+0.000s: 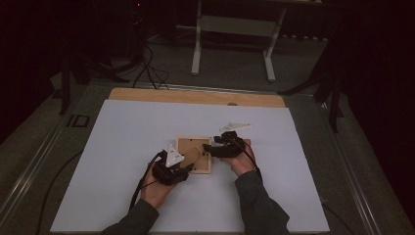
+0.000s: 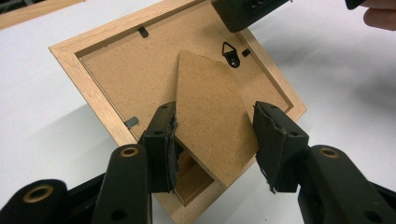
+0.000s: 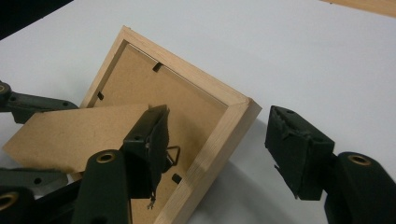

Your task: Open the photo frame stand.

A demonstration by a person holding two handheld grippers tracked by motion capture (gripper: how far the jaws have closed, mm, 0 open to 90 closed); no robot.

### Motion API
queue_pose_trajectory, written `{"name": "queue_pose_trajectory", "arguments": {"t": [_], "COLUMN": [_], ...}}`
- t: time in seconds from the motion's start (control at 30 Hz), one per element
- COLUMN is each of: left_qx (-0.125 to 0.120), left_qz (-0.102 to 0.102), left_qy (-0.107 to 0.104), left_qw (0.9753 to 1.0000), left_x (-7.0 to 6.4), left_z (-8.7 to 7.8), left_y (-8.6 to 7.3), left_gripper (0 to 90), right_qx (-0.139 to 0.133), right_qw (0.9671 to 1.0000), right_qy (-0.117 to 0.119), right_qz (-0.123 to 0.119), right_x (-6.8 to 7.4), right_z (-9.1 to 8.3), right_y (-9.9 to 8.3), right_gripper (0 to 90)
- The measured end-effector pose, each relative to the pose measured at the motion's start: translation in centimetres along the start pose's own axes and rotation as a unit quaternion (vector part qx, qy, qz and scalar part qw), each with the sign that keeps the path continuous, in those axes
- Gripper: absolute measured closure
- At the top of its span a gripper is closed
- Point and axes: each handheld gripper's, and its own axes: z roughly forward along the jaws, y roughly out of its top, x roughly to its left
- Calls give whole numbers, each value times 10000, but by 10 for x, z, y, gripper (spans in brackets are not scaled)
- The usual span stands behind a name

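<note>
- While the wooden picture frame point(image 1: 194, 154) lies face-down on the white table point(image 1: 122, 161), its fibreboard stand flap point(image 2: 210, 121) lifts off the back.
- Left gripper point(image 2: 215, 140), jaws wide, straddles that flap.
- Right gripper point(image 3: 219, 140), jaws wide, straddles the frame's corner.

I find almost nothing readable here. The one mark is a pale sign on the dark table border point(image 1: 78, 121) at the far left, beside the white sheet; it looks like the letters "ID", though I cannot be sure.
</note>
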Motion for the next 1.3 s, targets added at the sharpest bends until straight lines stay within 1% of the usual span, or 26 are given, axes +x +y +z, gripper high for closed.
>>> {"name": "queue_pose_trajectory", "arguments": {"t": [0.03, 0.07, 0.1, 0.17, 0.27, 0.3, 0.43, 0.53, 0.7, 0.73, 0.77, 0.8, 0.83, 0.87, 0.9, 0.97, 1.03, 1.07, 1.1, 1.13, 1.23, 1.3], "left_qx": [0, -39, -39, -44, -50, -48, -88, -103, -103, -113, -127, -127, -77, -77, -69, -57, -52, 53, 53, 94, 181, 182], "left_qz": [0, 64, 64, 183, 237, 258, 357, 373, 402, 362, 268, 268, 143, 143, 74, -47, -218, -287, -287, -323, -374, -400], "left_qy": [0, 50, 50, 106, 125, 136, 142, 126, 60, 15, -94, -94, -237, -237, -292, -412, -546, -606, -606, -650, -723, -774], "left_qw": [10000, 10000, 10000, 9998, 9996, 9996, 9992, 9992, 9991, 9993, 9995, 9995, 9996, 9996, 9995, 9991, 9983, 9977, 9977, 9973, 9965, 9960], "left_x": [0, -2, -2, -4, -5, -5, -6, -6, -5, -4, -2, -2, 1, 1, 2, 5, 7, 9, 9, 10, 12, 13], "left_z": [0, -1, -1, -1, -2, -2, -3, -3, -4, -4, -5, -5, -5, -5, -5, -5, -5, -4, -4, -4, -3, -3], "left_y": [0, -1, -1, -2, -3, -3, -4, -4, -5, -5, -5, -5, -5, -5, -5, -5, -4, -4, -4, -5, -5, -5], "left_gripper": [529, 529, 529, 529, 529, 529, 528, 528, 523, 522, 522, 520, 515, 513, 514, 514, 520, 525, 537, 555, 569, 585], "right_qx": [0, 1, 1, -13, 45, 60, 89, 109, 86, 89, 82, 82, 75, 75, 58, 13, -8, -12, -13, -14, -18, -36], "right_qw": [10000, 10000, 10000, 9999, 9998, 9997, 9994, 9987, 9988, 9988, 9989, 9989, 9989, 9989, 9989, 9989, 9990, 9990, 9989, 9990, 9990, 9989], "right_qy": [0, 34, 34, 110, 128, 197, 273, 418, 436, 433, 427, 427, 419, 419, 424, 442, 439, 441, 451, 446, 453, 462], "right_qz": [0, 25, 25, 121, 112, 134, 210, 255, 209, 197, 191, 191, 188, 188, 183, 157, 125, 105, 100, 89, 63, 42], "right_x": [0, -1, -1, -2, -2, -2, -3, -4, -3, -3, -3, -3, -2, -2, -2, -1, 1, 1, 2, 2, 2, 3], "right_z": [0, 1, 1, 2, 4, 7, 9, 12, 10, 9, 9, 9, 9, 9, 9, 7, 6, 6, 5, 5, 4, 2], "right_y": [0, 0, 0, 0, -1, -2, -2, -3, -3, -3, -3, -3, -3, -3, -3, -2, -2, -2, -2, -2, -2, -2], "right_gripper": [387, 381, 381, 377, 377, 374, 374, 370, 384, 385, 385, 385, 387, 387, 391, 405, 411, 413, 416, 419, 422, 429]}}
